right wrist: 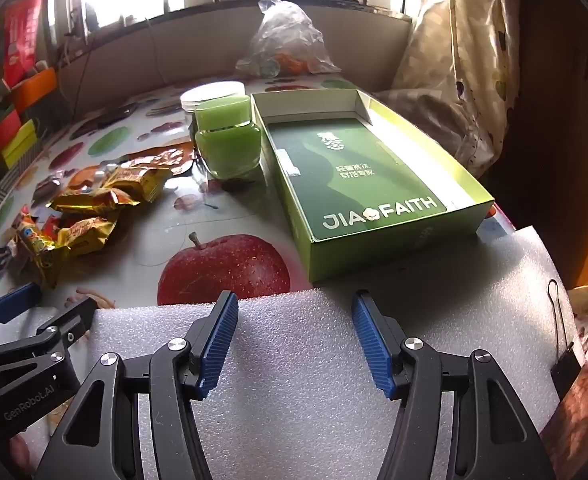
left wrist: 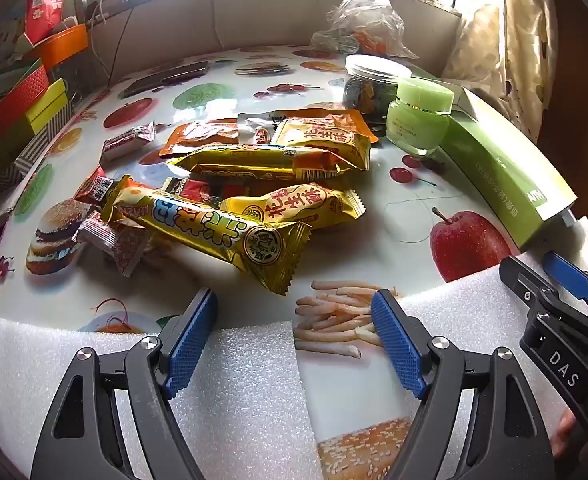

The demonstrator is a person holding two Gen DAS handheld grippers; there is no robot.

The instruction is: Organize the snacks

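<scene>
A pile of snack packets (left wrist: 254, 172) lies in the middle of the fruit-print table: gold bars, orange pouches and small red-and-white packets. The nearest gold bar (left wrist: 214, 228) lies just beyond my left gripper (left wrist: 294, 304), which is open and empty over the table's front edge. The pile also shows at the left of the right wrist view (right wrist: 90, 208). An open green box (right wrist: 374, 176) sits right of the pile. My right gripper (right wrist: 294, 304) is open and empty above white foam, short of the box. The right gripper also shows in the left wrist view (left wrist: 550, 276).
A green jar (left wrist: 418, 120) and a clear jar with a white lid (left wrist: 370, 84) stand between the pile and the box. A plastic bag (left wrist: 358, 20) lies at the back. Coloured boxes (left wrist: 22, 108) stack at the left. White foam sheets (right wrist: 294, 380) cover the front edge.
</scene>
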